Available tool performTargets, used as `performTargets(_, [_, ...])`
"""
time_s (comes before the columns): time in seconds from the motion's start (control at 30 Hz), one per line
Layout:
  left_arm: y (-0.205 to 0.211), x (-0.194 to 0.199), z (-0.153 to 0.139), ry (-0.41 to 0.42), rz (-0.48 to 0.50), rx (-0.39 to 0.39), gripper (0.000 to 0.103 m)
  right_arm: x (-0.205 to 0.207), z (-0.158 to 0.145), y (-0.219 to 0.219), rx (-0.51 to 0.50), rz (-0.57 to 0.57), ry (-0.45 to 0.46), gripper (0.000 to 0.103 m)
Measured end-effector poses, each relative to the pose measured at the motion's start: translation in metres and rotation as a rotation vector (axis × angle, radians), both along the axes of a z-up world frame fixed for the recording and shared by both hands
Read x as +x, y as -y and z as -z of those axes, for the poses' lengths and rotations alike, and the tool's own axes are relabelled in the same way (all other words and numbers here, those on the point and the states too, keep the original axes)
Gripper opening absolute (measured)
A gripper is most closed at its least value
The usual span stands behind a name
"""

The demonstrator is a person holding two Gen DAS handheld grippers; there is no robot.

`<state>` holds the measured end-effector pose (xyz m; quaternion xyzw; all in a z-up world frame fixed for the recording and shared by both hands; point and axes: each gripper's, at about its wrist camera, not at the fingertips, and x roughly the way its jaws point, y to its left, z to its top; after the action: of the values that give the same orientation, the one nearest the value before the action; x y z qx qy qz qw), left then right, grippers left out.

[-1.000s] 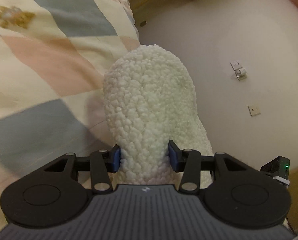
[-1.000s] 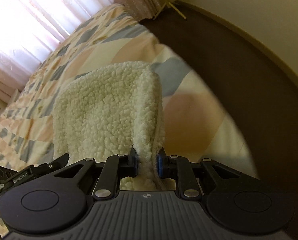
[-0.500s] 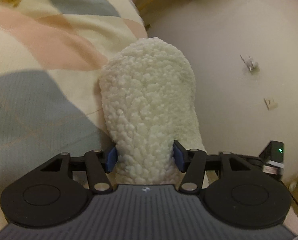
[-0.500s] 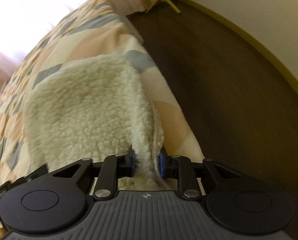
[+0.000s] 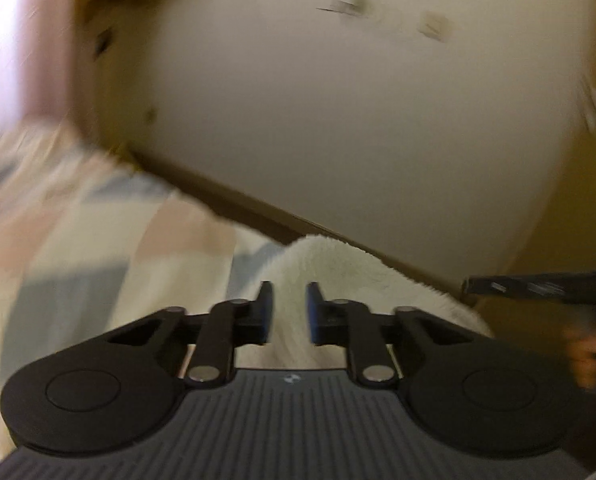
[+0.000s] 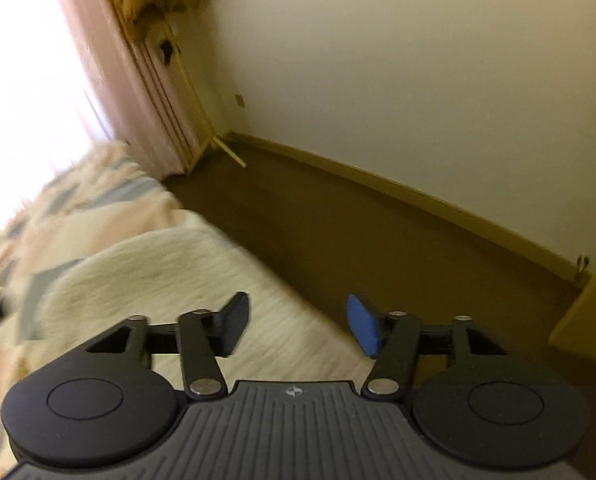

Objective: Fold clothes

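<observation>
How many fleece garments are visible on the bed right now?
1. The white fleece garment lies on the patchwork quilt at the bed's edge, just ahead of both grippers; blur could hide others.

One white fleece (image 6: pixel 146 276) lies on one patchwork quilt (image 6: pixel 98 204). Two tools: the left tool (image 5: pixel 289 314) and the right tool (image 6: pixel 298 322). One curtain (image 6: pixel 138 92). One hand (image 5: pixel 590 354), blurred.

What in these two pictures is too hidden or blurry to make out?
- Left wrist view: wall fittings, smeared by motion blur.
- Left wrist view: a hand, cut by the right edge.
- Right wrist view: quilt pattern, blurred, washed out near the window.
- Right wrist view: fleece weave, blurred.
</observation>
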<state>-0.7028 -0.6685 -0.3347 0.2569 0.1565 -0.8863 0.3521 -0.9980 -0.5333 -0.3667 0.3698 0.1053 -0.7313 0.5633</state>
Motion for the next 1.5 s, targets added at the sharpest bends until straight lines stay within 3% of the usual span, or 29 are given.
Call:
performTargets(0.07, [0.018,-0.012,0.014,0.038,0.066,-0.005,0.002,0.032,0.003,-0.020,-0.016,-0.006,0.001,0.053])
performTargets(0.17, [0.038,-0.029,0.047,0.115,0.149,0.033,0.001,0.067,0.015,-0.038,-0.046,0.019,-0.020,0.053])
performTargets(0.23, [0.048,-0.036,0.081,0.172,0.161,0.068,0.000,0.083,0.036,-0.035,0.009,0.045,-0.080,0.054])
performTargets(0.3, [0.054,-0.039,0.109,0.168,0.173,0.116,0.000,0.088,0.068,-0.030,0.074,0.075,-0.074,0.055])
performTargets(0.4, [0.046,-0.046,0.119,0.150,0.185,0.060,0.000,0.085,0.087,-0.034,0.050,0.118,-0.067,0.064])
performTargets(0.5, [0.046,-0.049,0.110,0.168,0.193,0.055,0.000,0.084,0.087,-0.035,0.039,0.132,-0.064,0.065])
performTargets(0.57, [0.039,-0.048,0.086,0.175,0.208,0.027,0.000,0.085,0.076,-0.033,0.042,0.141,-0.055,0.065])
performTargets(0.67, [0.031,-0.041,0.051,0.159,0.251,-0.032,0.000,0.088,0.047,-0.041,0.005,0.161,-0.083,0.055])
performTargets(0.73, [0.028,-0.037,0.039,0.128,0.290,-0.047,0.006,0.089,0.029,-0.047,-0.019,0.182,-0.120,0.050])
performTargets(0.83, [0.033,-0.048,0.048,0.141,0.333,-0.059,0.005,0.089,0.016,-0.048,-0.050,0.207,-0.142,0.040])
performTargets(0.9, [0.042,-0.057,0.064,0.141,0.327,-0.017,0.003,0.088,0.019,-0.040,-0.053,0.201,-0.136,0.036])
performTargets(0.97, [0.054,-0.064,0.082,0.127,0.314,0.049,0.001,0.090,0.033,-0.030,-0.028,0.186,-0.123,0.036])
performTargets(1.07, [0.051,-0.077,0.104,0.138,0.306,0.024,0.000,0.090,0.063,-0.016,0.043,0.195,-0.109,0.035])
performTargets(1.2, [0.044,-0.082,0.092,0.168,0.299,-0.002,0.000,0.084,0.070,-0.012,0.054,0.221,-0.122,0.039])
performTargets(1.3, [0.038,-0.066,0.076,0.165,0.298,-0.044,0.000,0.082,0.053,-0.021,0.045,0.253,-0.092,0.039])
performTargets(1.43, [0.034,-0.033,0.047,0.101,0.259,-0.079,0.009,0.101,0.022,-0.045,0.000,0.269,-0.140,0.038])
performTargets(1.5, [0.028,-0.011,0.034,0.063,0.252,-0.084,0.009,0.112,0.015,-0.059,-0.022,0.263,-0.123,0.038])
